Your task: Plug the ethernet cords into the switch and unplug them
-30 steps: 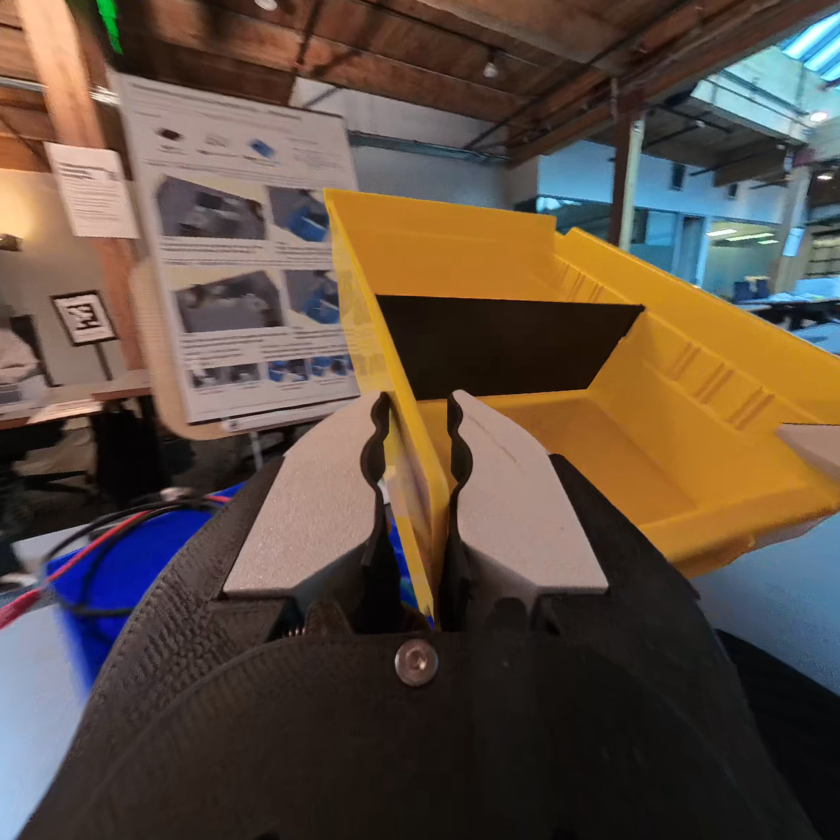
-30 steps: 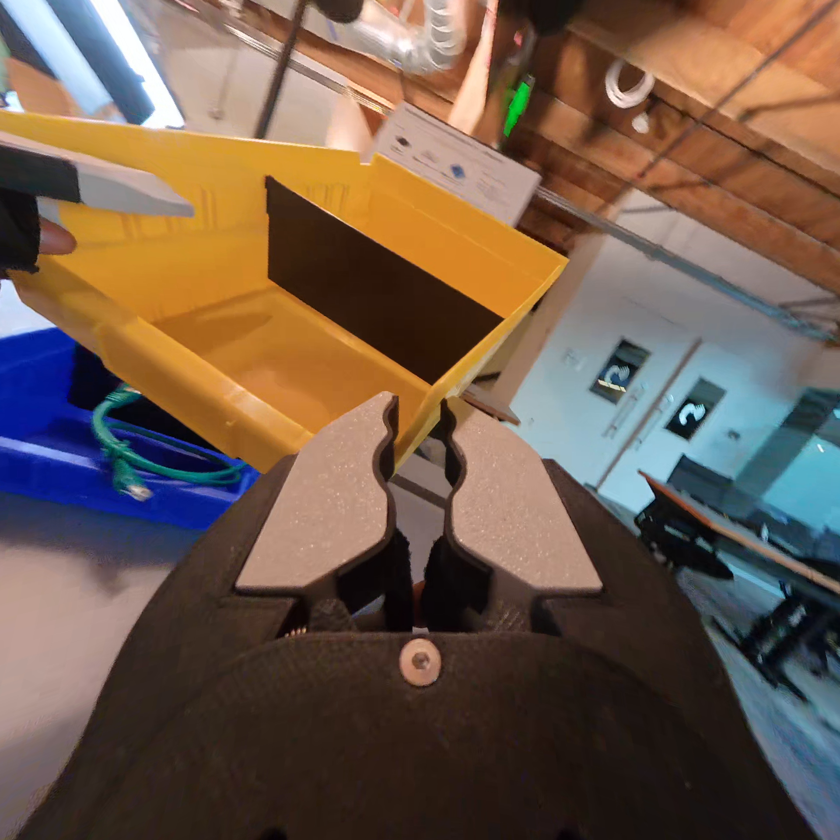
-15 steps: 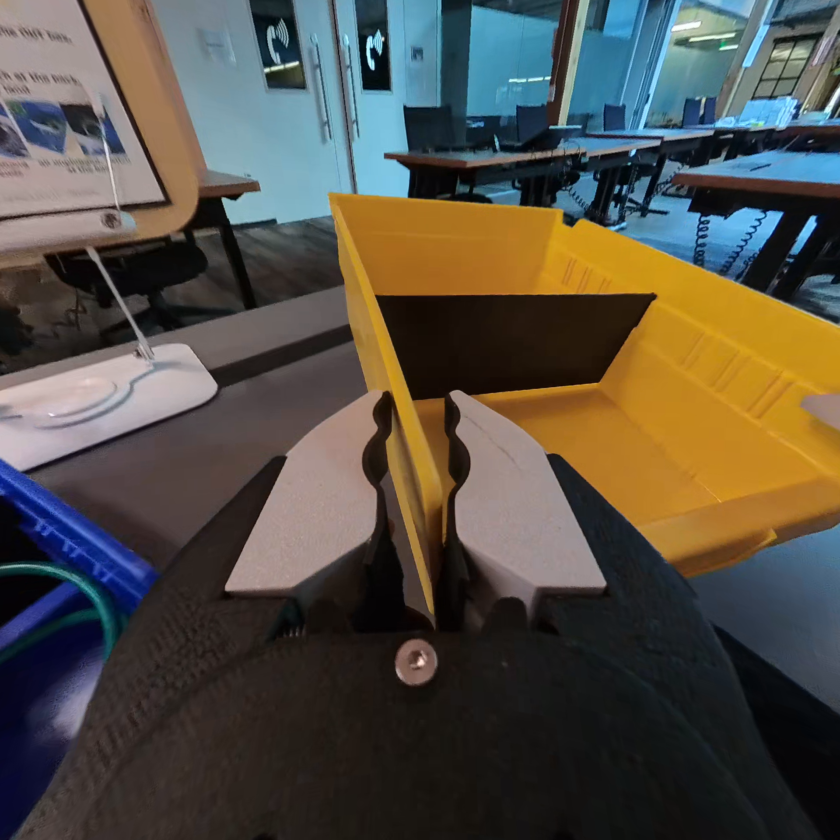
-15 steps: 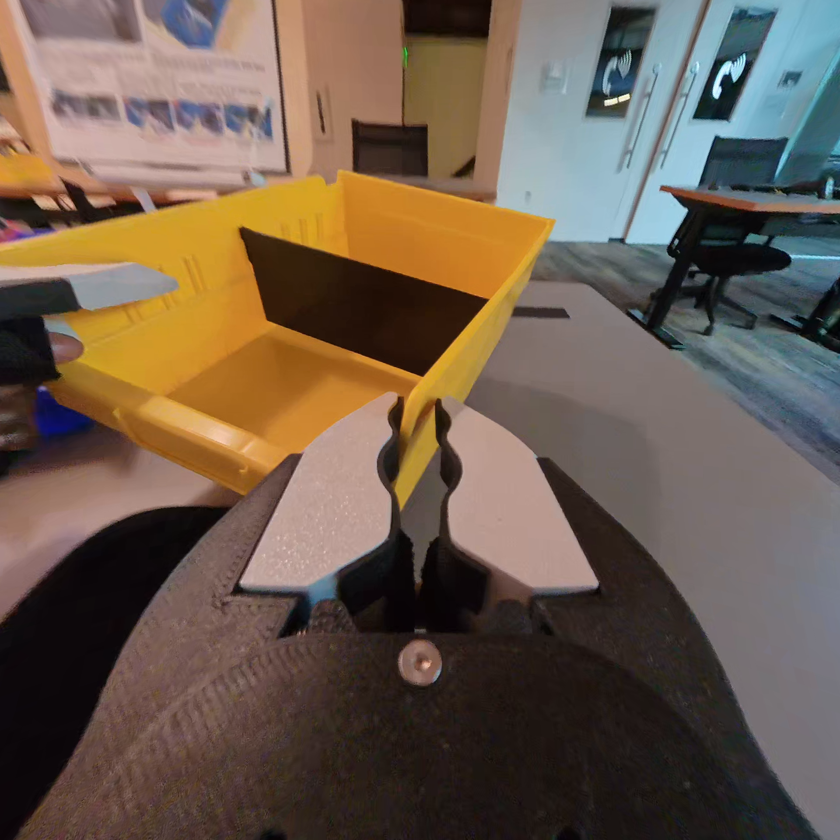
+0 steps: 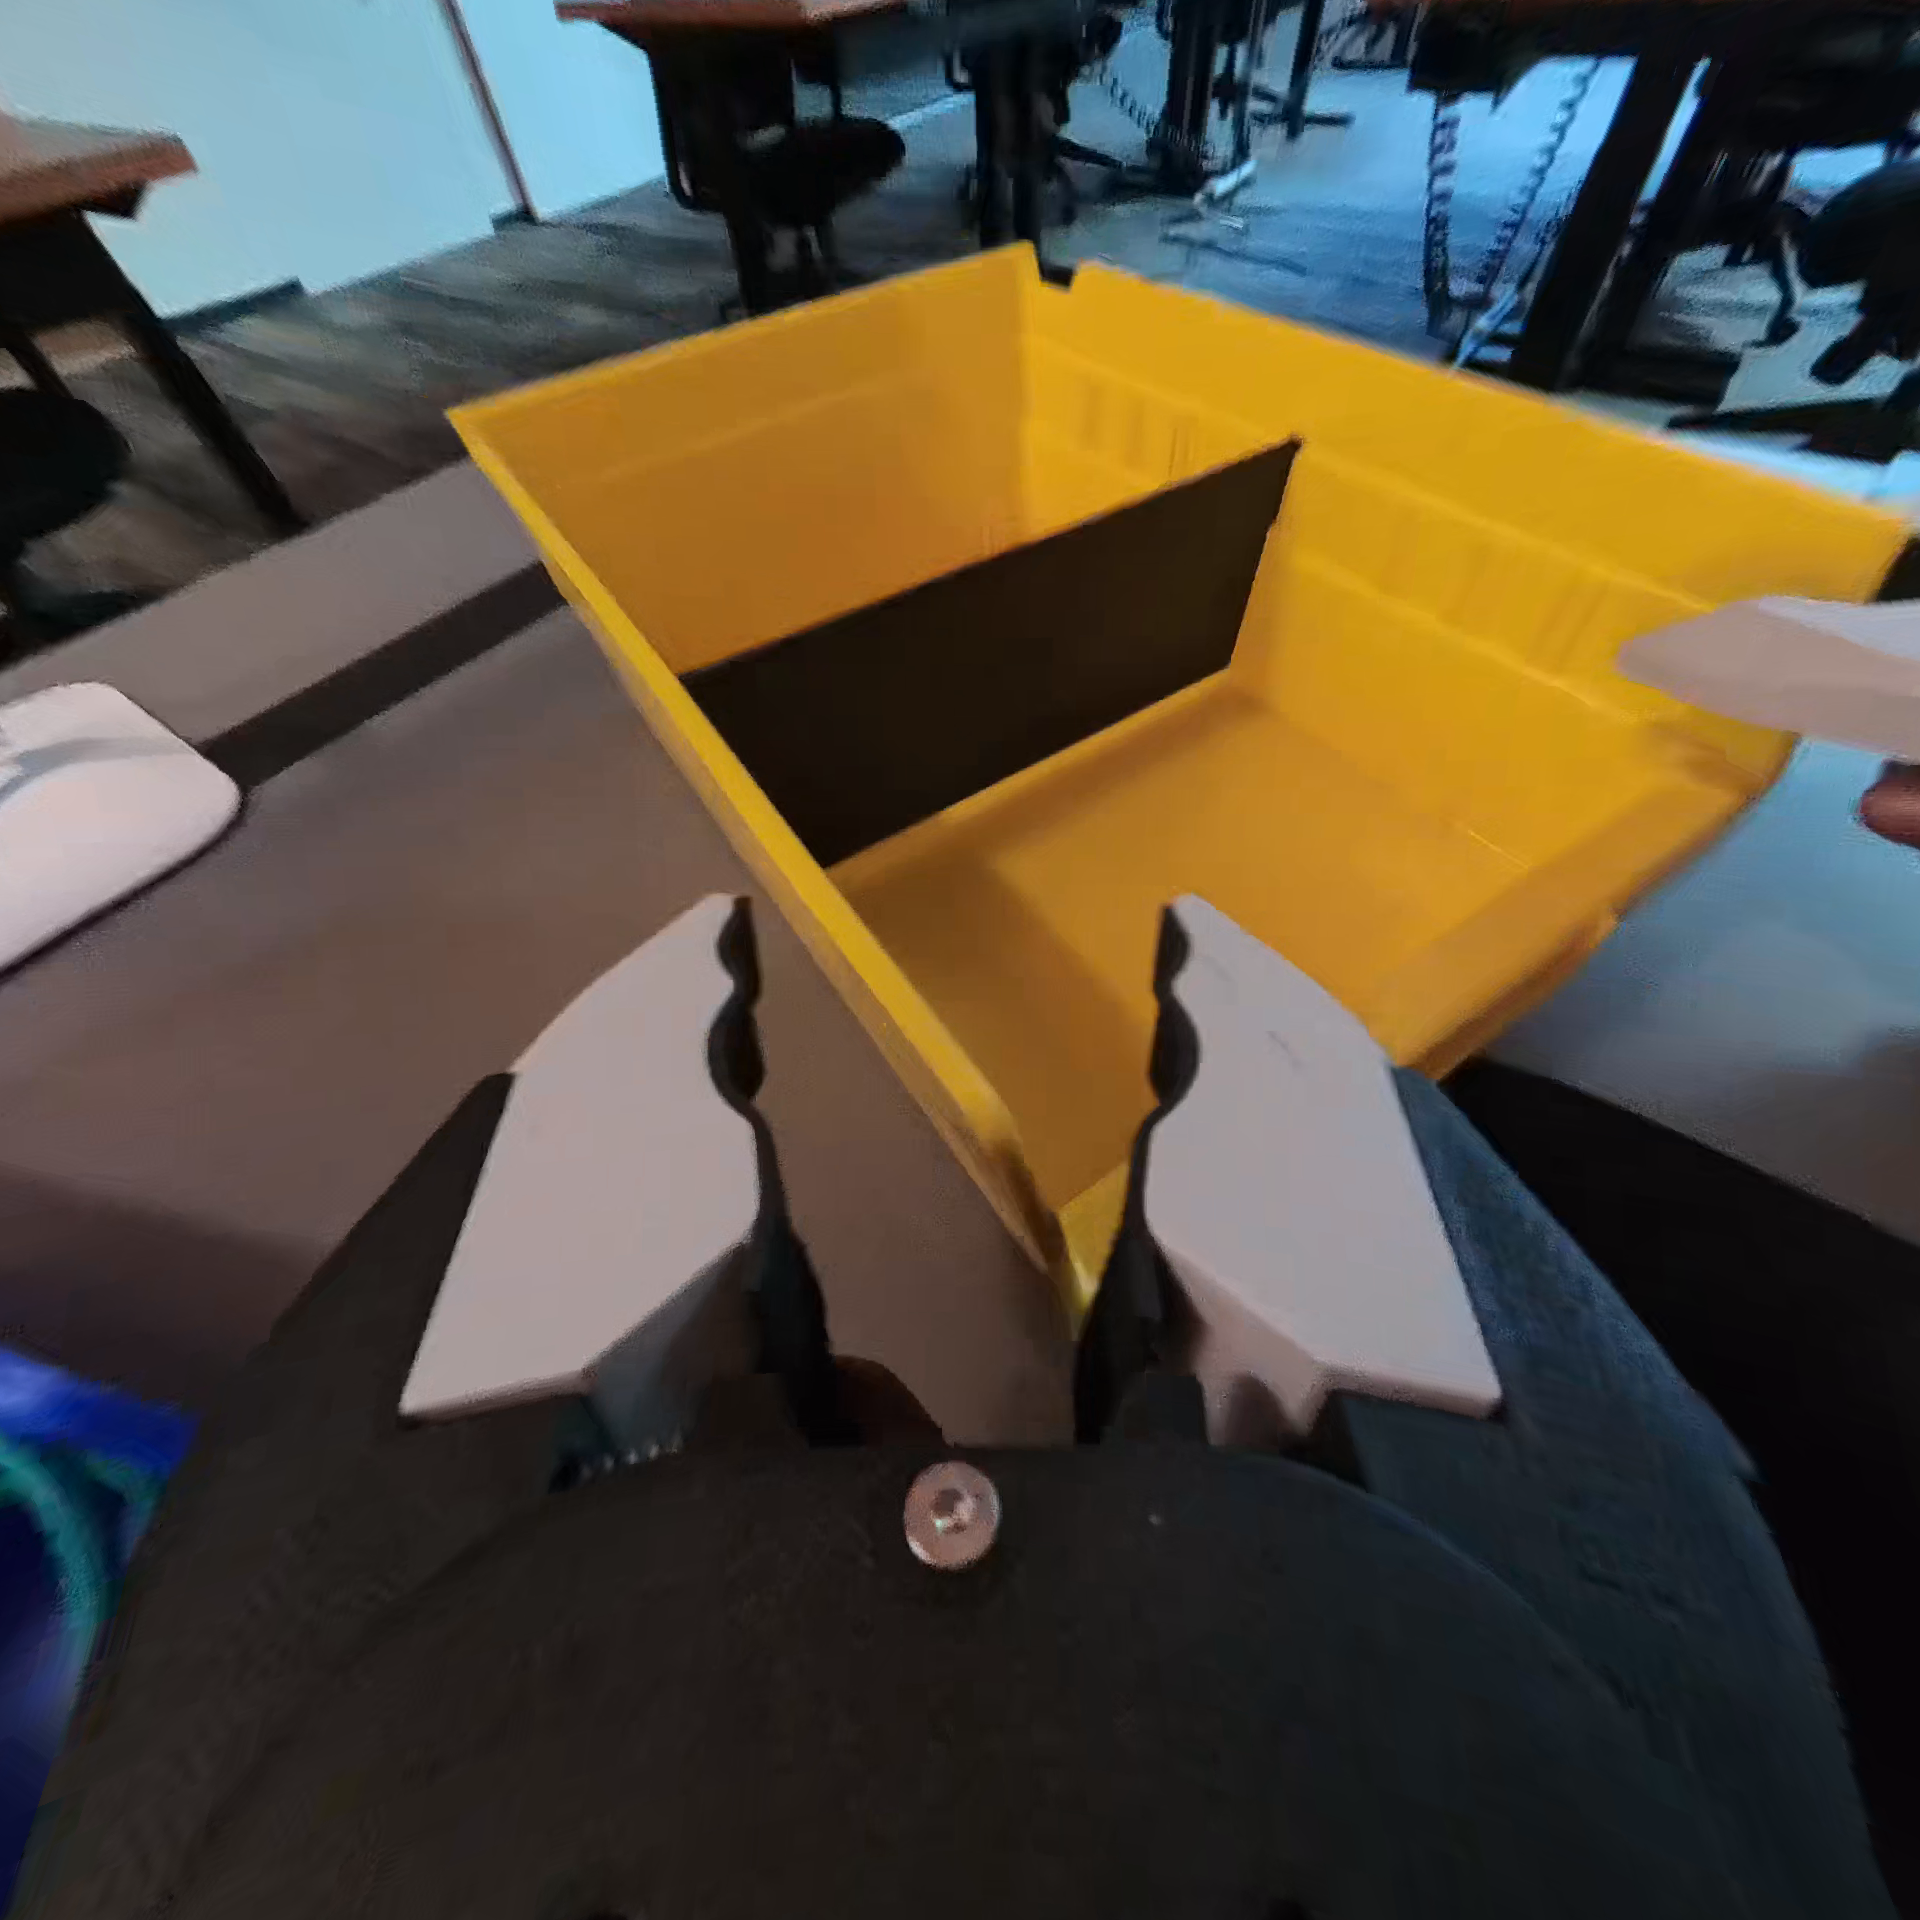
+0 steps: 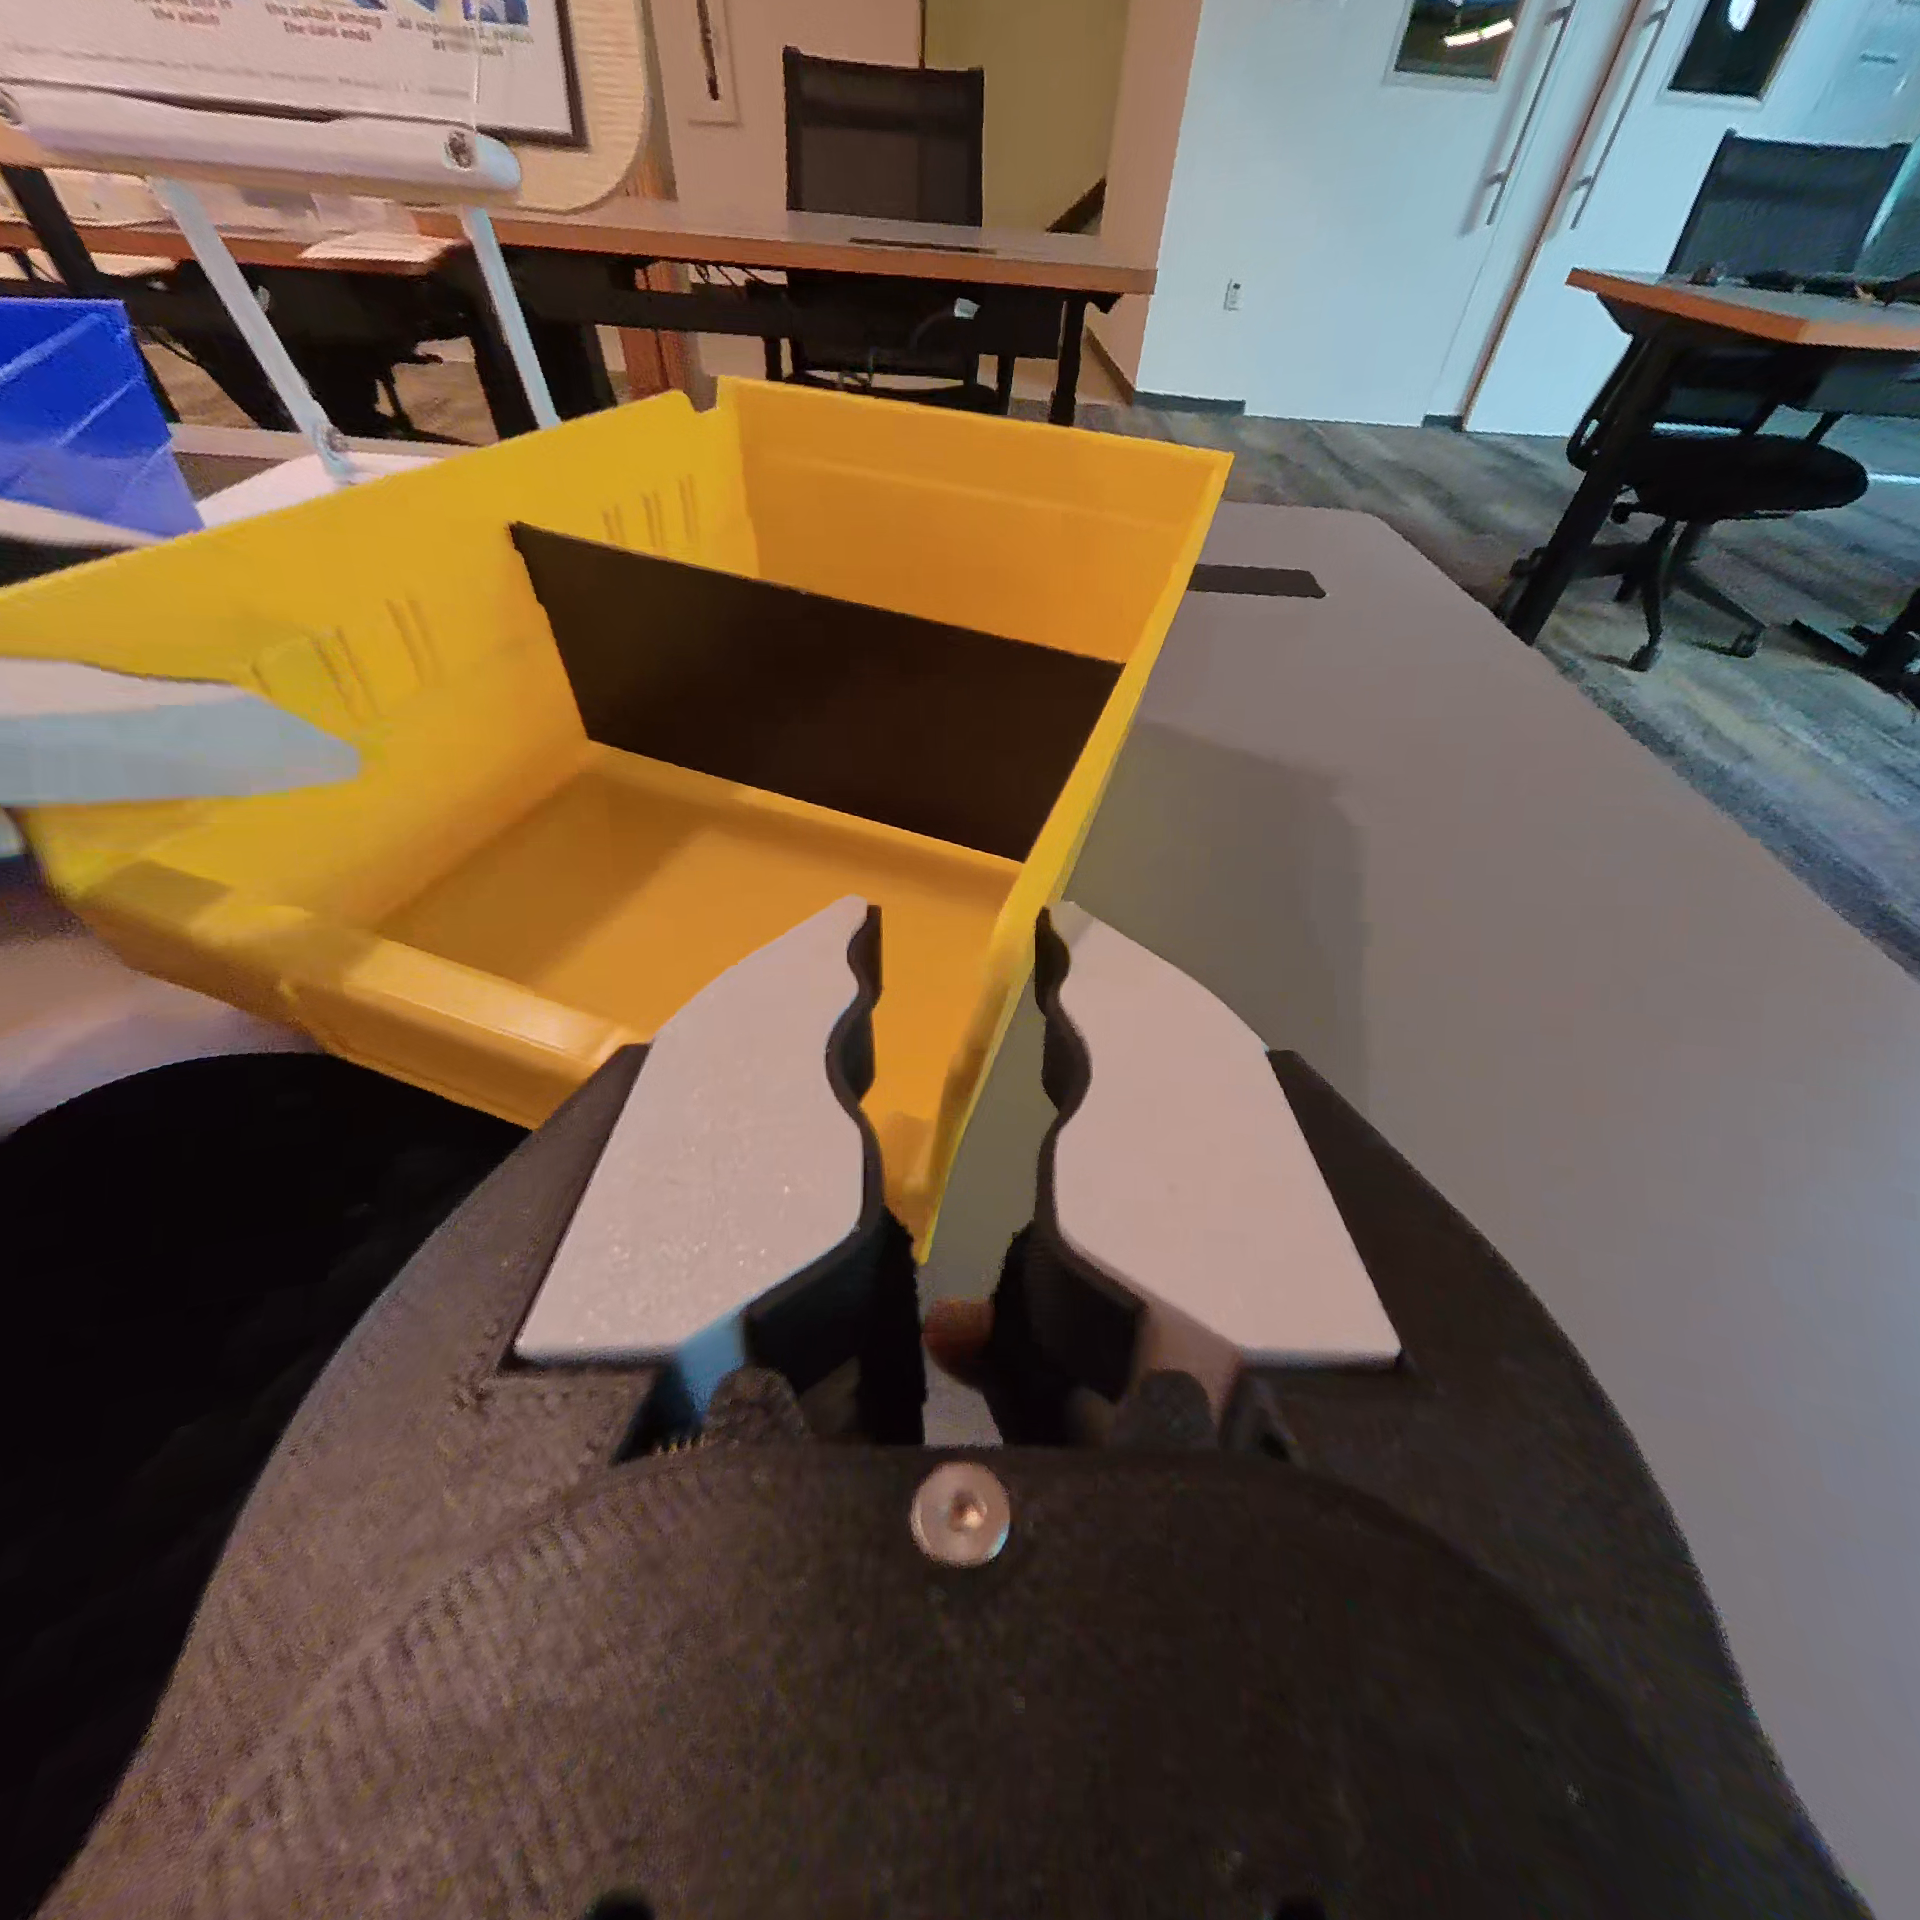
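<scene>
- On the grey table [image 5: 343,935] in the left wrist view, the yellow bin [image 5: 1195,852] sits with a black divider [image 5: 987,665] across it. The left gripper [image 5: 951,914] stands released, jaws spread either side of the bin's near side wall and not pressing it.
- At the lower left edge a blue bin [image 5: 62,1455] shows a blurred green loop, likely an ethernet cord; the switch is not in view.
- In the right wrist view the right gripper [image 6: 956,925] is also let go, jaws parted around the opposite wall of the yellow bin [image 6: 935,540].
- Judgement: the empty bin looks light, stiff and smooth, so thin walls suit a pinch. A cord would be limp; take it at the plug.
</scene>
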`<state>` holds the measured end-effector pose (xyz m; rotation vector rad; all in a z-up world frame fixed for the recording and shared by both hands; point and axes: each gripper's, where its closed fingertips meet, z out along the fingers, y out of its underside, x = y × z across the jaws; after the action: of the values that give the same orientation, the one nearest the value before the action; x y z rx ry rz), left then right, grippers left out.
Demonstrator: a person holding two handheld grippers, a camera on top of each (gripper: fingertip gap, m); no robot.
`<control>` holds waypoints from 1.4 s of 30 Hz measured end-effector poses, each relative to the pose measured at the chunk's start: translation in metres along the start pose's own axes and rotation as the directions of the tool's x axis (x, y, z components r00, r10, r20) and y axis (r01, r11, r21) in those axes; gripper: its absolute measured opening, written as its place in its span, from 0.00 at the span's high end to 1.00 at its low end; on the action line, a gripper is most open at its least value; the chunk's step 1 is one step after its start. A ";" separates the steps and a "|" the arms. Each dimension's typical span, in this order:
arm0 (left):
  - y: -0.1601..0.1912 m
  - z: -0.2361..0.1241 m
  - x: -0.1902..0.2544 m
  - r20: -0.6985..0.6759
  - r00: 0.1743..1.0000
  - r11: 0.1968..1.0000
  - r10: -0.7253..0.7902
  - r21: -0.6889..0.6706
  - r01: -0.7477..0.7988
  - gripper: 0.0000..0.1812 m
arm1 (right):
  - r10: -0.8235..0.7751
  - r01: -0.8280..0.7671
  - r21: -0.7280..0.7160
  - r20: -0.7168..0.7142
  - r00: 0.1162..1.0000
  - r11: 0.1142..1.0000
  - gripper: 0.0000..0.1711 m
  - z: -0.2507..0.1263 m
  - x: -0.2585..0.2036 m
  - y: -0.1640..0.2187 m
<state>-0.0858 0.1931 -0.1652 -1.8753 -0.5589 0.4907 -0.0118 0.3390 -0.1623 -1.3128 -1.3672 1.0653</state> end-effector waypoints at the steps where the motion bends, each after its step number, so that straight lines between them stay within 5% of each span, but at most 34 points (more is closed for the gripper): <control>1: -0.012 -0.010 -0.002 -0.003 1.000 0.999 0.004 0.034 -0.003 0.56 | -0.003 0.003 0.028 0.001 1.000 1.000 0.83 -0.003 0.001 -0.005; 6: -0.051 -0.097 -0.006 -0.043 0.992 0.982 0.120 0.149 -0.113 0.52 | -0.280 0.282 0.168 -0.037 0.959 0.945 0.64 -0.022 -0.008 -0.045; 12: 0.042 -0.187 -0.052 0.119 0.939 0.940 0.323 -0.152 -0.305 0.68 | -0.637 0.629 0.096 0.132 0.760 0.771 0.55 -0.017 -0.073 -0.037; 17: 0.095 -0.198 -0.074 0.121 0.910 0.866 0.395 -0.380 -0.326 0.73 | -0.769 0.796 -0.034 0.234 0.595 0.605 0.55 -0.001 -0.097 -0.002; 23: 0.123 -0.176 -0.119 0.150 0.829 0.718 0.539 -0.597 -0.358 0.74 | -0.790 0.847 -0.116 0.314 0.526 0.518 0.60 0.007 -0.099 0.026; 27: 0.133 -0.182 -0.137 0.148 0.857 0.717 0.494 -0.628 -0.304 0.81 | -0.788 0.847 -0.127 0.318 0.528 0.516 0.76 0.013 -0.098 0.036; 42: 0.186 -0.318 -0.212 0.196 0.852 0.701 0.485 -0.669 -0.245 0.79 | -0.789 0.804 -0.276 0.194 0.583 0.527 0.79 -0.001 0.003 0.045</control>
<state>-0.0466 -0.2273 -0.2132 -2.5924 -0.6306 1.0402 -0.0024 0.3444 -0.2064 -0.6824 -1.9682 0.2041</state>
